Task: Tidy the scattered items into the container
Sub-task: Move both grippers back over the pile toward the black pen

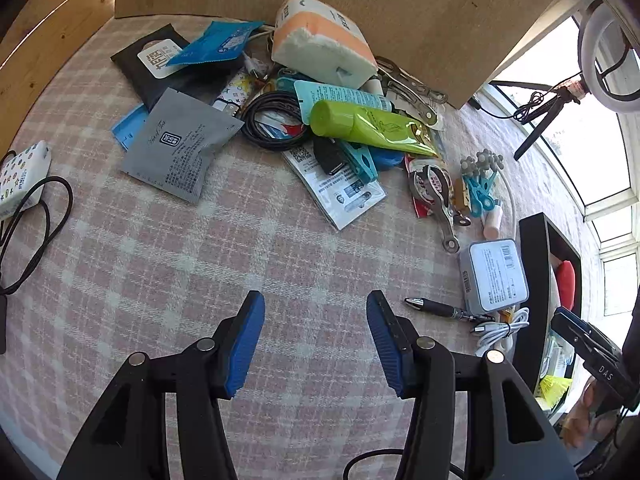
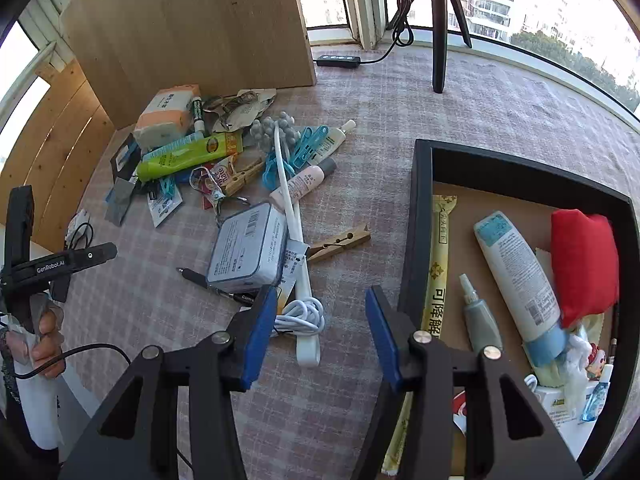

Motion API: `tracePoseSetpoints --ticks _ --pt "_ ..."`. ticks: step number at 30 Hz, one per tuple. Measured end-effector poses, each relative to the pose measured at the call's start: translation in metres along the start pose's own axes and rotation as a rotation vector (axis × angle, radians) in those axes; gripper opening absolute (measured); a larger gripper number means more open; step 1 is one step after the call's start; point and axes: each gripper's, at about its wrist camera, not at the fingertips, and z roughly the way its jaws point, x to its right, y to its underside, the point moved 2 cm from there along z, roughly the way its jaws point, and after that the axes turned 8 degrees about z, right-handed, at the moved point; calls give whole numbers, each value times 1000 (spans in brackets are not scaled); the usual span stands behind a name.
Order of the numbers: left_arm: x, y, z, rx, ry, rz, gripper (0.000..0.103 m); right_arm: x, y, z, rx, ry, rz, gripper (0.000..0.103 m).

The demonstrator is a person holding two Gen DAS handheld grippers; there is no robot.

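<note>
Beside black tray rim, bare cloth.

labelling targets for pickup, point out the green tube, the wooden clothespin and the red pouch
green tube (image 1: 360,126), left wrist view, middle of its body
wooden clothespin (image 2: 340,242), right wrist view, middle of its length
red pouch (image 2: 584,264), right wrist view, centre of its fabric face

Bare cloth nr side — clutter pile beyond.
</note>
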Motion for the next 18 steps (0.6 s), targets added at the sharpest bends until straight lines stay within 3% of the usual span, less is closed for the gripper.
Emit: tracePoseSetpoints --ticks 3,11,18 --pt "18 0 6 -12 15 85 50 1 9 5 -17 -12 9 45" --pt "93 3 29 -28 -8 541 51 -4 25 27 -74 -33 -11 45" --pt "137 5 48 -61 -39 841 51 -4 29 38 -89 -34 0 45"
